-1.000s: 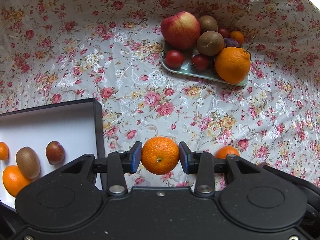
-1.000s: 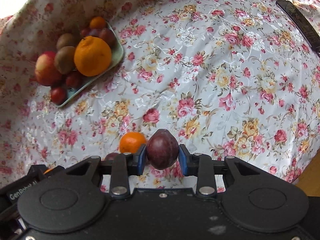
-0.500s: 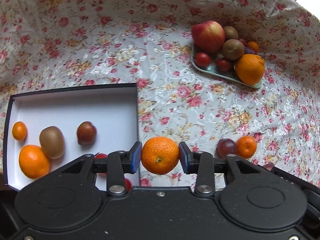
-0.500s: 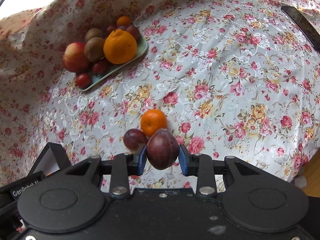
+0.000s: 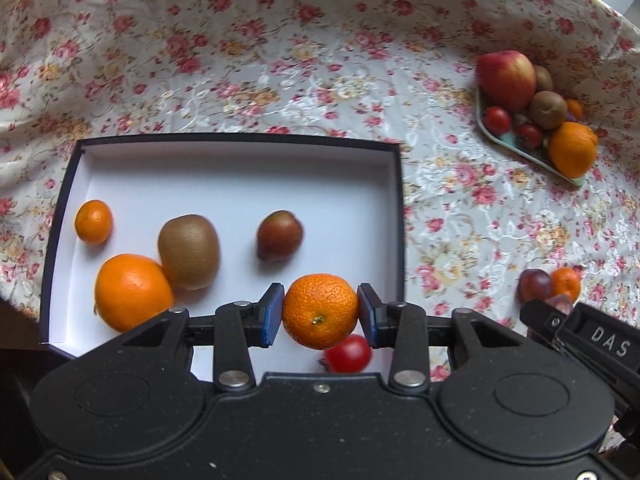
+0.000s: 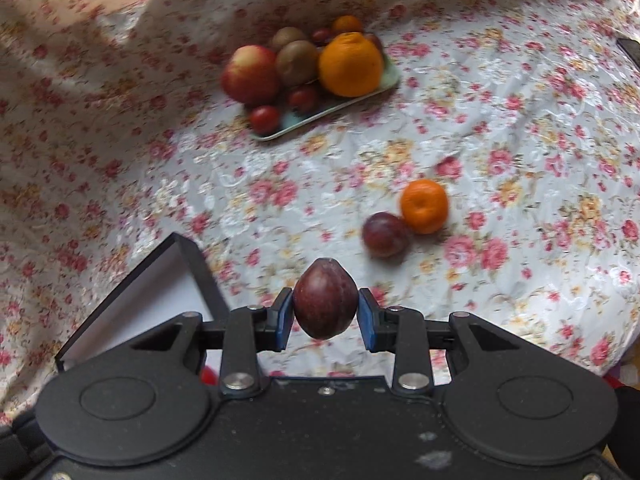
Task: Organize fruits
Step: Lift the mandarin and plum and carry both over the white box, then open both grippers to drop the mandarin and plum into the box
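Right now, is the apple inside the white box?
No, the apple sits on the green tray, far from the white box.

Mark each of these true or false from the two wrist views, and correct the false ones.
1. The left gripper holds a mandarin. True.
2. The right gripper is open. False: it is shut on a plum.
3. The box holds a kiwi. True.
4. The apple lies in the box. False: it sits on the tray.
5. A plum and a mandarin lie loose on the cloth. True.
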